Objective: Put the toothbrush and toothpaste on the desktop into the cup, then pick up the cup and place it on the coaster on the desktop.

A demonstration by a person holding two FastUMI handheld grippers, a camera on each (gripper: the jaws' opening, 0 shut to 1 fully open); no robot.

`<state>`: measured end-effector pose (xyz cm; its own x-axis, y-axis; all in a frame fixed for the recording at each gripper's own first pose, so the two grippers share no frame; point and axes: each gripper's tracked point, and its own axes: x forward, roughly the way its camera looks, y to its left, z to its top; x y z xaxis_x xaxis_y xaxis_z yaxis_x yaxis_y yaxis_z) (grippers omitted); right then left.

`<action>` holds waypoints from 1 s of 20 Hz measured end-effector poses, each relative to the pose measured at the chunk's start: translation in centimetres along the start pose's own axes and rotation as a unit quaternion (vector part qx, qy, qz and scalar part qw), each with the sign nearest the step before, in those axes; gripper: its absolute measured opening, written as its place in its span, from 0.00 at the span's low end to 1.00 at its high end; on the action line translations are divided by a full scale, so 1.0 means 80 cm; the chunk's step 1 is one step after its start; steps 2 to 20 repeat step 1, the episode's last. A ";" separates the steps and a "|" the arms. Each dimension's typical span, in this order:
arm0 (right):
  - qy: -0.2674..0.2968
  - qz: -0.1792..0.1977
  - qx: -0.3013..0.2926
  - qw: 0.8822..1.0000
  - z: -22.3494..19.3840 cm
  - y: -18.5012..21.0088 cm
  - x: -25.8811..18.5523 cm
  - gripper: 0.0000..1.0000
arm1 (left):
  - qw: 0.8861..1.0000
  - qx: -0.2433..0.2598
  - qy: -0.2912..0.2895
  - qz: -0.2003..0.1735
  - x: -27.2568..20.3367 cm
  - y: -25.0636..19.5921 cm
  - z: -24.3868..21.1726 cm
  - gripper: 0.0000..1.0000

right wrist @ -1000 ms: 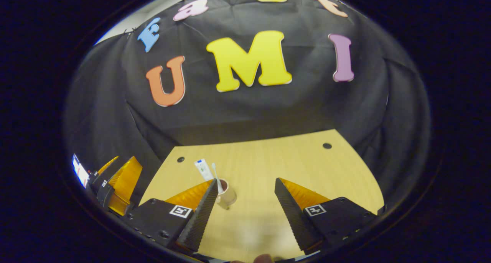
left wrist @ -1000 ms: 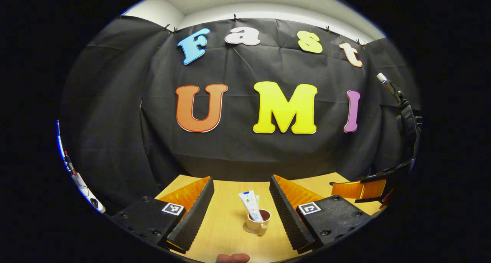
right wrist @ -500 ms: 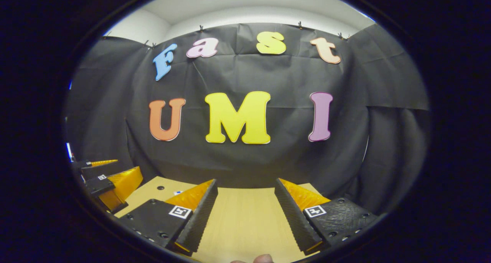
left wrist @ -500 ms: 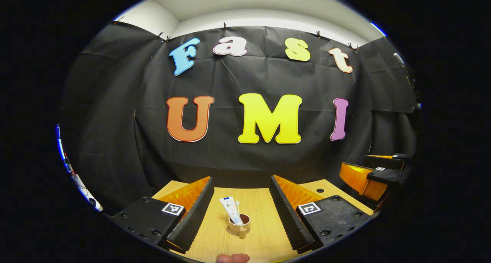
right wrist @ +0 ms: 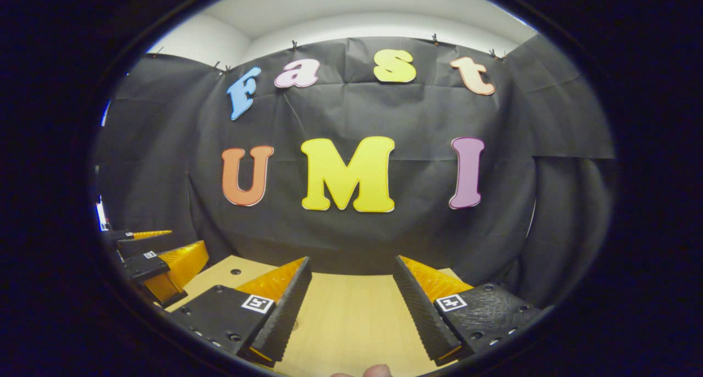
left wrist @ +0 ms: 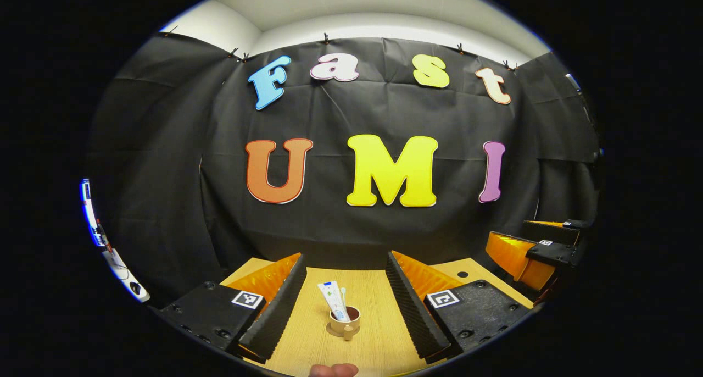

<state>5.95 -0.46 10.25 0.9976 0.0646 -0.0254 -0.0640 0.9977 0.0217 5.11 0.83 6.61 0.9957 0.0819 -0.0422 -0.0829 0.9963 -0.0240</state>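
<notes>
Cup (left wrist: 344, 322) is standing on coaster (left wrist: 334, 331) mid-bench (left wrist: 379, 300), toothpaste tube (left wrist: 333, 300) and toothbrush (left wrist: 344, 296) inside it. Left gripper (left wrist: 344, 294) is hanging back, jaws spread wide, holding nothing. Right gripper (right wrist: 351, 294), jaws apart, is empty over bare wood. Task looks finished; best to withdraw without nudging cup.

The cup (left wrist: 345, 321) hides the coaster (left wrist: 336, 332) beneath almost entirely.

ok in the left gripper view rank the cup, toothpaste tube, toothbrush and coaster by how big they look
1. Cup, widest and bulkiest.
2. Toothpaste tube, standing in the cup, only its upper part visible.
3. Toothbrush, a thin stick beside the tube.
Coaster: unranked, just a sliver shows under the cup.
</notes>
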 end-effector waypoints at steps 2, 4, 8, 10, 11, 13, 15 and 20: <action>-0.004 -0.002 -0.002 1.000 0.003 -0.001 0.000 0.91 | 1.000 -0.001 0.001 0.000 0.000 0.001 0.000 0.92; -0.004 -0.002 -0.002 1.000 0.003 -0.001 0.000 0.91 | 1.000 -0.001 0.001 0.000 0.000 0.001 0.000 0.92; -0.004 -0.002 -0.002 1.000 0.003 -0.001 0.000 0.91 | 1.000 -0.001 0.001 0.000 0.000 0.001 0.000 0.92; -0.004 -0.002 -0.002 1.000 0.003 -0.001 0.000 0.91 | 1.000 -0.001 0.001 0.000 0.000 0.001 0.000 0.92; -0.004 -0.002 -0.002 1.000 0.003 -0.001 0.000 0.91 | 1.000 -0.001 0.001 0.000 0.000 0.001 0.000 0.92; -0.004 -0.002 -0.002 1.000 0.003 -0.001 0.000 0.91 | 1.000 -0.001 0.001 0.000 0.000 0.001 0.000 0.92; -0.004 -0.002 -0.002 1.000 0.003 -0.001 0.000 0.91 | 1.000 -0.001 0.001 0.000 0.000 0.001 0.000 0.92; -0.004 -0.002 -0.002 1.000 0.003 -0.001 0.000 0.91 | 1.000 -0.001 0.001 0.000 0.000 0.001 0.000 0.92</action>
